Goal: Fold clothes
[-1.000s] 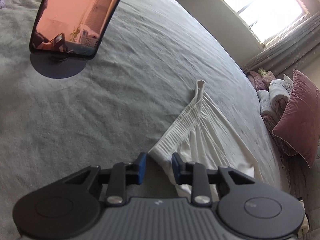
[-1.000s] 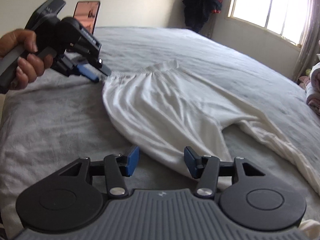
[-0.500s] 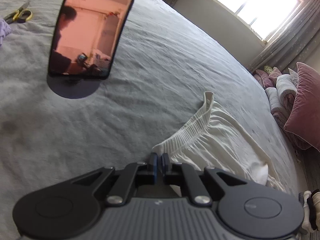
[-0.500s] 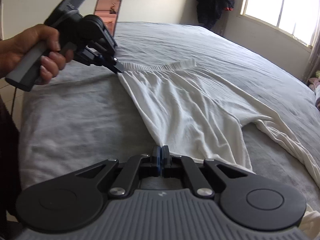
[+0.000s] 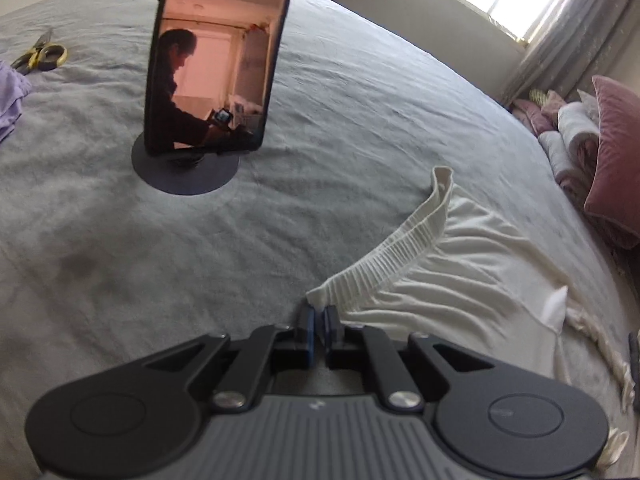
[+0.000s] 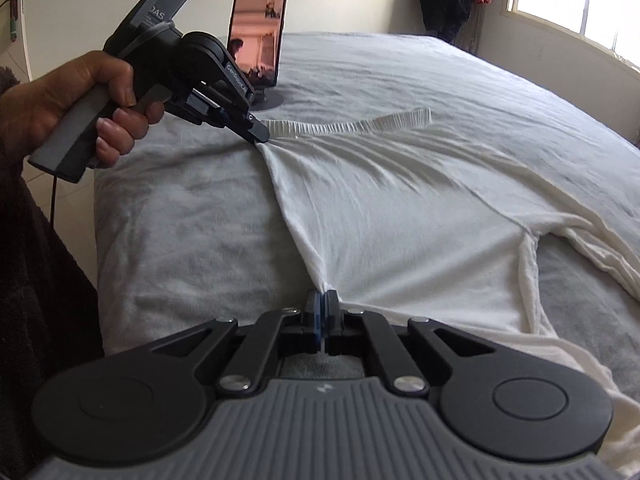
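Note:
White trousers [image 6: 400, 208] with a ribbed elastic waistband [image 6: 352, 124] lie spread on a grey bed cover [image 6: 180, 220]. My left gripper [image 5: 319, 314] is shut on the near corner of the waistband [image 5: 400, 240]; the right wrist view shows it [image 6: 260, 136] held in a hand at that corner. My right gripper [image 6: 322, 300] is shut on the trousers' side edge further down, and the cloth is pulled taut between the two grips. The legs trail off to the right.
A phone [image 5: 218, 56] stands upright on a round stand [image 5: 186, 168] near the waistband. Scissors [image 5: 40, 56] and a lilac cloth [image 5: 10, 96] lie at the far left. Pink pillows [image 5: 612, 160] and folded bedding sit at the right. The bed edge [image 6: 98, 240] runs along the left.
Both grippers went from open around the cloth edge to shut on it. Both then drew the trousers' side edge up and taut, and the left wrist rolled.

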The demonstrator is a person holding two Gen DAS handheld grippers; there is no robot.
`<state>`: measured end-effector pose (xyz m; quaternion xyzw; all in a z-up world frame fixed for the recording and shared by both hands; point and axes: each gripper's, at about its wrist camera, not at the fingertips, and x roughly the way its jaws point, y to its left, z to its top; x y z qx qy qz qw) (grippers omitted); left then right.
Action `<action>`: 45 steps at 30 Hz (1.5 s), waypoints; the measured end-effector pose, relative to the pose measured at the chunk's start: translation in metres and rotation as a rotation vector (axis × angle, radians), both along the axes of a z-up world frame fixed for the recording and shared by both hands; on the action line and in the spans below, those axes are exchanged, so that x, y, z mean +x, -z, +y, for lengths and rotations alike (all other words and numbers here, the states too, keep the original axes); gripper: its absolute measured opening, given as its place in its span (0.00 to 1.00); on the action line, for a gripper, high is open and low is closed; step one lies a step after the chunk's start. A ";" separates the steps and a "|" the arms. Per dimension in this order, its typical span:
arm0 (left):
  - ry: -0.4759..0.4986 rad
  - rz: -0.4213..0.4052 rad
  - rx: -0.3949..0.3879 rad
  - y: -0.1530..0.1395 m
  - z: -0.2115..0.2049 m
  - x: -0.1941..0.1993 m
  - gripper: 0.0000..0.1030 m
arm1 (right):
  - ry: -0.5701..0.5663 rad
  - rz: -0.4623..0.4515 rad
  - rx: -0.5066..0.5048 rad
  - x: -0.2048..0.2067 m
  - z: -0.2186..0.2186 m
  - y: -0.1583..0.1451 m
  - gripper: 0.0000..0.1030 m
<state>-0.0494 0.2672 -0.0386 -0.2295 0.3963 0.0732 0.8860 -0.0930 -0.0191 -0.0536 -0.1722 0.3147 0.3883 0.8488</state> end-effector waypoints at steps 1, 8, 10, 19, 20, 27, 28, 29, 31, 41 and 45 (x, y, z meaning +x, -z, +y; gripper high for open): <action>0.006 0.000 0.006 0.000 -0.001 0.000 0.05 | -0.001 0.002 -0.005 0.001 0.000 0.002 0.02; -0.002 -0.058 -0.006 -0.012 -0.002 -0.006 0.47 | 0.027 0.023 -0.008 0.001 -0.004 -0.009 0.16; 0.015 -0.099 0.033 -0.022 -0.012 -0.008 0.48 | 0.048 0.010 -0.027 0.002 -0.006 -0.018 0.18; 0.244 -0.151 -0.068 -0.039 -0.060 0.008 0.60 | 0.259 -0.003 -0.055 0.031 -0.066 -0.061 0.43; 0.293 -0.147 -0.112 -0.040 -0.067 0.012 0.61 | 0.305 0.006 -0.059 0.036 -0.077 -0.062 0.43; 0.545 -0.136 -0.202 -0.042 -0.138 0.030 0.65 | 0.598 0.119 0.065 0.062 -0.160 -0.056 0.43; 0.567 -0.122 -0.205 -0.042 -0.149 0.035 0.65 | 0.628 0.143 0.082 0.065 -0.170 -0.051 0.43; 0.584 -0.100 -0.204 -0.043 -0.160 0.040 0.65 | 0.654 0.175 0.098 0.068 -0.177 -0.047 0.43; 0.628 -0.052 -0.193 -0.046 -0.180 0.047 0.65 | 0.680 0.231 0.124 0.073 -0.188 -0.038 0.43; 0.711 -0.042 -0.177 -0.025 -0.226 0.043 0.68 | 0.625 0.319 0.176 0.076 -0.196 -0.021 0.43; 0.728 -0.007 -0.158 -0.011 -0.229 0.045 0.65 | 0.561 0.319 0.150 0.075 -0.190 -0.017 0.10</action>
